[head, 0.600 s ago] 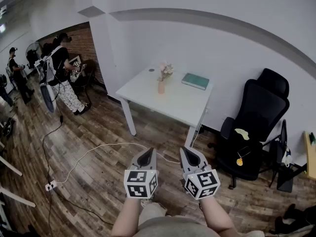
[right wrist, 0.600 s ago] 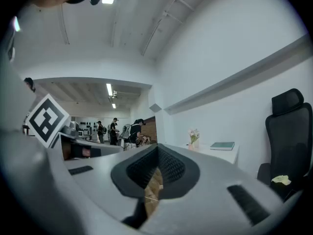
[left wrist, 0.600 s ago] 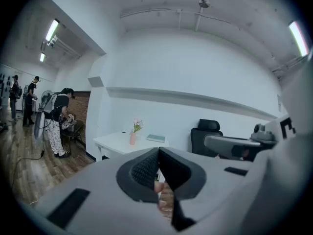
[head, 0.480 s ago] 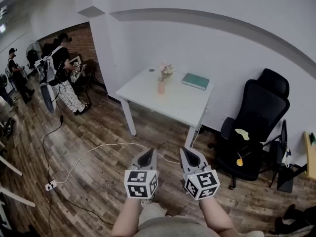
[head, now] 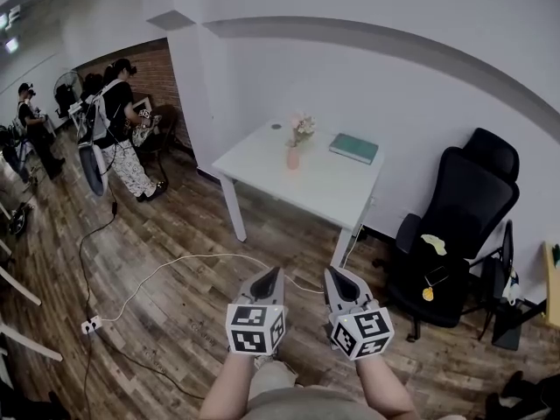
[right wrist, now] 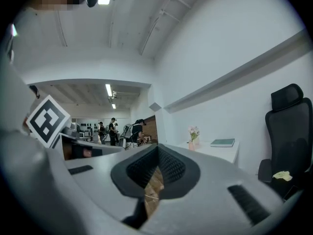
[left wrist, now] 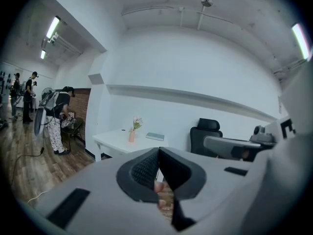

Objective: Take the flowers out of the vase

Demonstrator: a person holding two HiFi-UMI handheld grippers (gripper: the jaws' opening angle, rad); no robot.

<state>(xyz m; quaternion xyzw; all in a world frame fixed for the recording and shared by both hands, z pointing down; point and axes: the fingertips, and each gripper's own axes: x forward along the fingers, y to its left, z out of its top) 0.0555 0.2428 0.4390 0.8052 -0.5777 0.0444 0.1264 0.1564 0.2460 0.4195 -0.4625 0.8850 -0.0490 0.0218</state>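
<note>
A small pink vase (head: 293, 157) with pale flowers (head: 303, 129) stands on a white table (head: 262, 160) across the room, far from both grippers. In the head view my left gripper (head: 271, 274) and right gripper (head: 332, 273) are held side by side low over the wooden floor, both pointing toward the table. Each has its jaws shut with nothing between them. The left gripper view shows the vase (left wrist: 131, 136) and flowers (left wrist: 137, 123) small in the distance beyond its own jaws (left wrist: 158, 152). The right gripper view shows the flowers (right wrist: 194, 132) beyond its jaws (right wrist: 157, 150).
A green book (head: 354, 148) lies on the table to the right of the vase. A black office chair (head: 455, 226) stands to the table's right. A white cable (head: 175, 265) runs across the floor. Several people (head: 114, 129) stand at the far left by a brick wall.
The head view has shifted a little, so the table and vase now sit slightly lower and further right. Both grippers stay shut and side by side.
</note>
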